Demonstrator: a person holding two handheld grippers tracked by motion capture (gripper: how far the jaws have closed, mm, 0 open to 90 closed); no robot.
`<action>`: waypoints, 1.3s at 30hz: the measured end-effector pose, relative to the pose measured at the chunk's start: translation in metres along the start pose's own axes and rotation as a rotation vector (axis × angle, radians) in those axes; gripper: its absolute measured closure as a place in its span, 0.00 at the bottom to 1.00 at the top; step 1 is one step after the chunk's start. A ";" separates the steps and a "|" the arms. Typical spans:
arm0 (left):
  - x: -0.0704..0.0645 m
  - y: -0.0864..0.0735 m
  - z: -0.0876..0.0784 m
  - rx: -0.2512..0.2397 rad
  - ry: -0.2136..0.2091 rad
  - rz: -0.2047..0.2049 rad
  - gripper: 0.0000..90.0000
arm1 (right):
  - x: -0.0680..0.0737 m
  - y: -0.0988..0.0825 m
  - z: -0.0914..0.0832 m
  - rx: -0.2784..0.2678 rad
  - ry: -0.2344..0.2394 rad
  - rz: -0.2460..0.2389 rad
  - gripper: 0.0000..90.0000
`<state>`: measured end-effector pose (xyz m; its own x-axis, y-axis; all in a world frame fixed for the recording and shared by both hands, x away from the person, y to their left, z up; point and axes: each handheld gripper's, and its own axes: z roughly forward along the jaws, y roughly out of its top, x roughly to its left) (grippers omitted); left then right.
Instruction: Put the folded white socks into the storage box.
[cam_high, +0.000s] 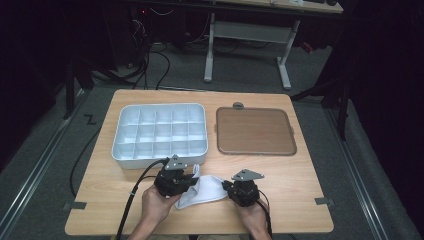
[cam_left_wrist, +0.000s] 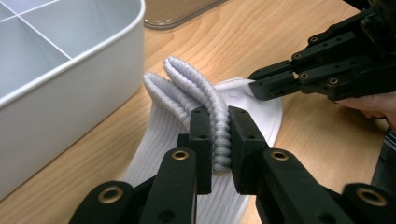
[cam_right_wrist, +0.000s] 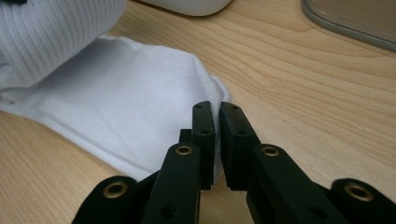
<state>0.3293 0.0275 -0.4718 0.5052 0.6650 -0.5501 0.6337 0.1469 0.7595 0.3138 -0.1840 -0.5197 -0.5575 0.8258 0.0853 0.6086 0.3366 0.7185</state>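
Centrally, just in front of the white compartment tray (cam_high: 159, 134) on the bench (cam_high: 300, 175), lies a white sock (cam_high: 202, 191). Left hand-held gripper (cam_left_wrist: 219, 140) is clamped on the sock's ribbed cuff (cam_left_wrist: 205, 98); right hand-held gripper (cam_right_wrist: 217, 140) pinches the sock's toe edge, away from the tray.

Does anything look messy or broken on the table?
Nothing looks broken or spilled. The white sock is bunched and folded over, but only because the left gripper pinches its ribbed cuff and the right gripper pinches its toe edge. The white divided box and the brown lid lie flat and straight.
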 end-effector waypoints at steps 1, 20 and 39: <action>-0.001 -0.001 0.000 0.004 0.001 0.004 0.90 | 0.001 0.000 0.001 -0.003 0.003 -0.001 0.95; -0.007 -0.011 0.014 0.058 0.009 0.040 0.90 | 0.028 0.007 0.014 -0.006 0.057 -0.028 0.95; -0.006 -0.024 0.028 0.109 0.023 0.057 0.90 | 0.016 0.004 0.005 -0.015 0.030 -0.011 0.86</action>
<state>0.3274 -0.0009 -0.4965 0.5299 0.6865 -0.4979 0.6646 0.0285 0.7466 0.3101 -0.1667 -0.5185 -0.5810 0.8079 0.0984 0.5939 0.3381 0.7300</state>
